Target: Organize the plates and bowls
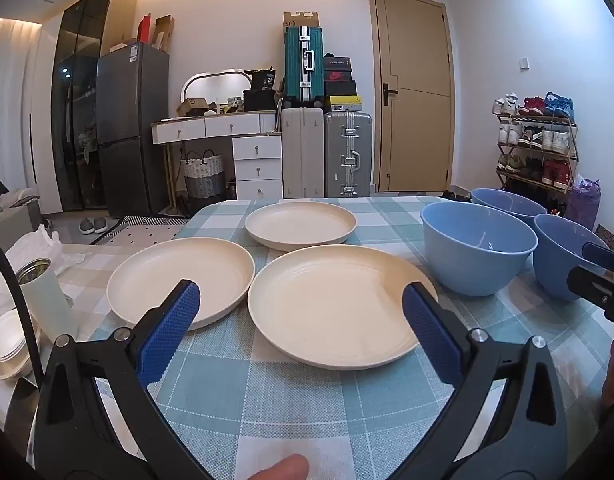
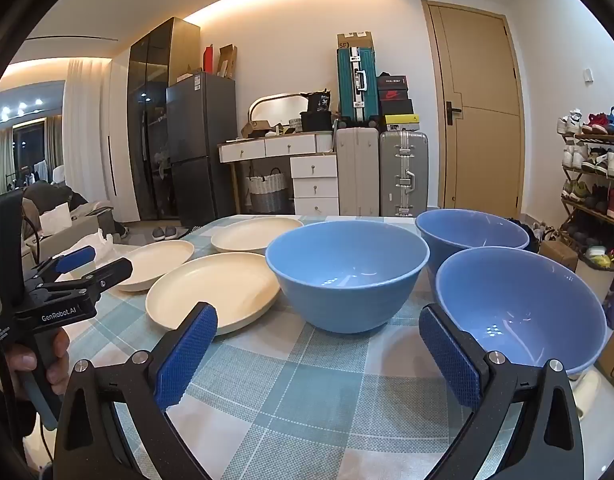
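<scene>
A: Since all three cream plates [image 1: 339, 304] lie separately on the desk [image 1: 307, 412], has any stacking begun?

B: None that shows. The three blue bowls [image 2: 347, 276] stand apart too, at two o'clock from the plates. Everything is left to do.

A: And the hands?

B: The left gripper [image 1: 301, 312] is spread wide over the nearest plate, empty; the right gripper [image 2: 319, 340] is spread before the bowls, holding nothing
</scene>
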